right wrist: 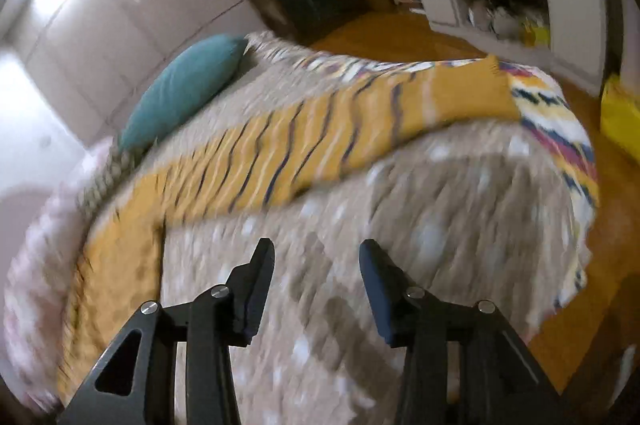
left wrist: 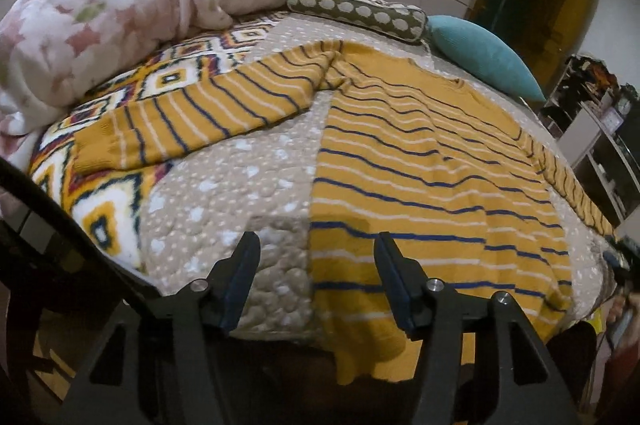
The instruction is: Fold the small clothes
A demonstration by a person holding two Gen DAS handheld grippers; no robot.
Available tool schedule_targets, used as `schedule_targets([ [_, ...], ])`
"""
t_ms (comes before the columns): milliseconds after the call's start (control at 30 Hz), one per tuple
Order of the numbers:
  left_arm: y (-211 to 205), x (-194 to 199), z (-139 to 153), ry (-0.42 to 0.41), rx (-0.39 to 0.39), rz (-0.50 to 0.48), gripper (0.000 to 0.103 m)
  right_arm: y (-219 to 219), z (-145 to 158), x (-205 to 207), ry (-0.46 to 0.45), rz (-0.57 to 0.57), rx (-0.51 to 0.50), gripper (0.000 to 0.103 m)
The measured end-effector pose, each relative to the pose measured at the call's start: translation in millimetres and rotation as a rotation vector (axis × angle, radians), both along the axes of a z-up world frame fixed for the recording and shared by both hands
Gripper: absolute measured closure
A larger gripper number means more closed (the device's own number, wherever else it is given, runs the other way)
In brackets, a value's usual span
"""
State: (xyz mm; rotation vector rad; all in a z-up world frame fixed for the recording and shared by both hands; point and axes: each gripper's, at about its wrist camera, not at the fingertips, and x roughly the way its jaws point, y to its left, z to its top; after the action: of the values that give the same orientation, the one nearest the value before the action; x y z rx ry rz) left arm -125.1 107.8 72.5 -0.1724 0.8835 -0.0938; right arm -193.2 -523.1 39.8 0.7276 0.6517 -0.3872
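The sweater (left wrist: pixel 420 161) is lying spread flat on the bed (left wrist: pixel 224 193), unfolded. The left gripper (left wrist: pixel 316 253) is hovering released, its fingers straddling the hem edge; the right gripper (right wrist: pixel 316 261), also released, is hanging short of the sleeve (right wrist: pixel 320 141). Next, probably, each needs to pinch fabric.

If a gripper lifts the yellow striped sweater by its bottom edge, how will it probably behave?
The sweater will probably sag, not stay flat: it is knit, and it already wrinkles and droops over the bed edge. Its spread sleeve would likely trail behind. The knit seems grippy, not slippery.
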Motion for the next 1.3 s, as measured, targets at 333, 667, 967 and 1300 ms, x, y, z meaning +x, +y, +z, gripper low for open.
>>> schedule_targets([
  [333, -11.2, 4.8, 7.7, -0.026, 0.014, -0.029, 0.045, -68.8, 16.0, 37.5, 0.007, -0.179, 0.000, 0.097],
  [667, 32.4, -1.0, 12.9, -0.084, 0.005, 0.072, 0.044, -12.7, 84.3, 98.8, 0.050, -0.071, -0.227, 0.097],
  [967, 67.9, -13.6, 1.4, -0.106, 0.013, 0.119, 0.042, 277.8, 93.0, 261.0, 0.022, 0.575, -0.407, 0.097],
  [1300, 129.0, -31.2, -15.4, -0.105, -0.033, 0.231, 0.040, 501.0, -5.5, 327.4, 0.233, 0.919, -0.802, 0.089],
])
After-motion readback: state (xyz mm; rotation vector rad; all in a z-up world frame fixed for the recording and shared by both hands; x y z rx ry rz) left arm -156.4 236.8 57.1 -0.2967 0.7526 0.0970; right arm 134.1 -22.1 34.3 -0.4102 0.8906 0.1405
